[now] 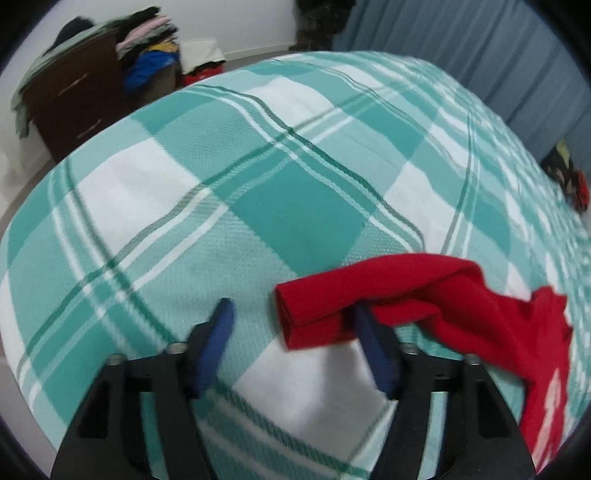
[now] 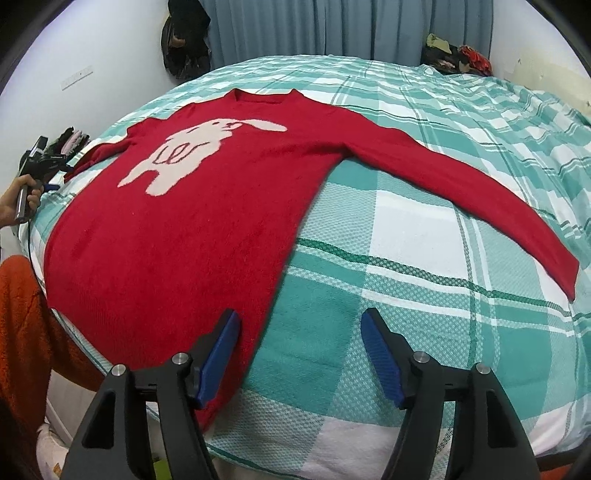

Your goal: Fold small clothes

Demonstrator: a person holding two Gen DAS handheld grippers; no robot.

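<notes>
A red sweater (image 2: 207, 206) with a white rabbit design lies spread face up on the bed, neck toward the far side, one sleeve (image 2: 461, 184) stretched out to the right. My right gripper (image 2: 299, 325) is open above the sweater's lower right hem corner, its left pad (image 2: 221, 347) over the fabric. In the left wrist view my left gripper (image 1: 293, 314) is open, and the cuff end of the other sleeve (image 1: 369, 291) lies between its fingers and drapes over the right pad (image 1: 373, 347). The left gripper also shows in the right wrist view (image 2: 40, 162), held in a hand.
The bed is covered by a teal and white plaid blanket (image 2: 424, 266). A brown dresser (image 1: 70, 99) piled with clothes stands beyond the bed's left side. Blue curtains (image 2: 314, 26) hang behind the bed. A heap of clothes (image 2: 458, 55) lies at the far right corner.
</notes>
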